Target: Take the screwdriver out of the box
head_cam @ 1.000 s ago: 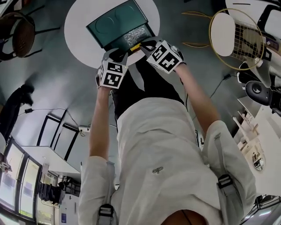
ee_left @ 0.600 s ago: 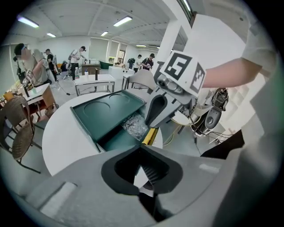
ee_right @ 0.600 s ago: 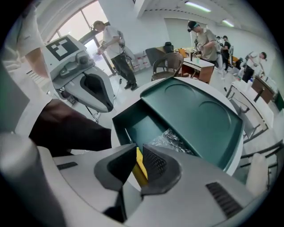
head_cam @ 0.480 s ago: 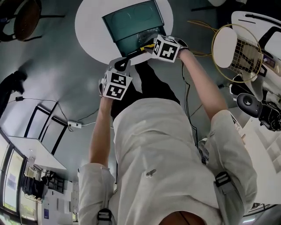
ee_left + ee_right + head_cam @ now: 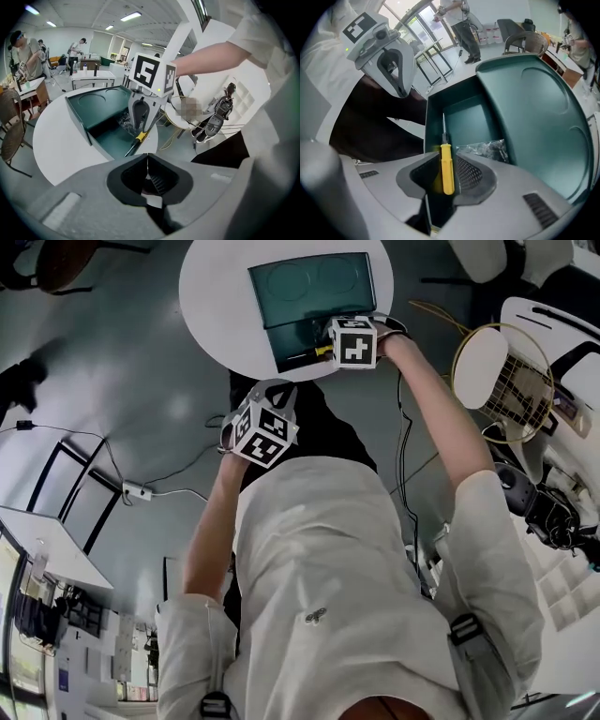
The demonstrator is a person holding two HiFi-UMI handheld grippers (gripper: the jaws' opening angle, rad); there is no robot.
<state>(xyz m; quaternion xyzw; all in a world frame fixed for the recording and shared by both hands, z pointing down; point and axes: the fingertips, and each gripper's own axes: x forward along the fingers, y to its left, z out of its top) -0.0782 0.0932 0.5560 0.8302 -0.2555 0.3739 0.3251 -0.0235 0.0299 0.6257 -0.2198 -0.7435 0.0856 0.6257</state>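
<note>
An open dark green box (image 5: 309, 287) stands on a round white table (image 5: 216, 306). A yellow-handled screwdriver (image 5: 446, 168) lies in the box's tray along its near wall, next to a clear bag of small parts (image 5: 485, 149). My right gripper (image 5: 444, 161) points down into the tray. Its jaws are opening, and the yellow handle sits between them without being pressed. The head view shows this gripper (image 5: 328, 345) at the box's near edge, over the screwdriver (image 5: 319, 352). My left gripper (image 5: 147, 157) is shut on nothing and hangs back off the table's edge (image 5: 279, 390).
A wire-frame round chair (image 5: 506, 371) stands to the right of the table. Cables and a power strip (image 5: 136, 491) lie on the floor at the left. People stand at tables in the background (image 5: 26, 51). The box's lid (image 5: 543, 117) lies flat beyond the tray.
My left gripper has drawn back from the box's edge toward the person, off the table. The right gripper has rolled and sunk into the tray over the screwdriver.
</note>
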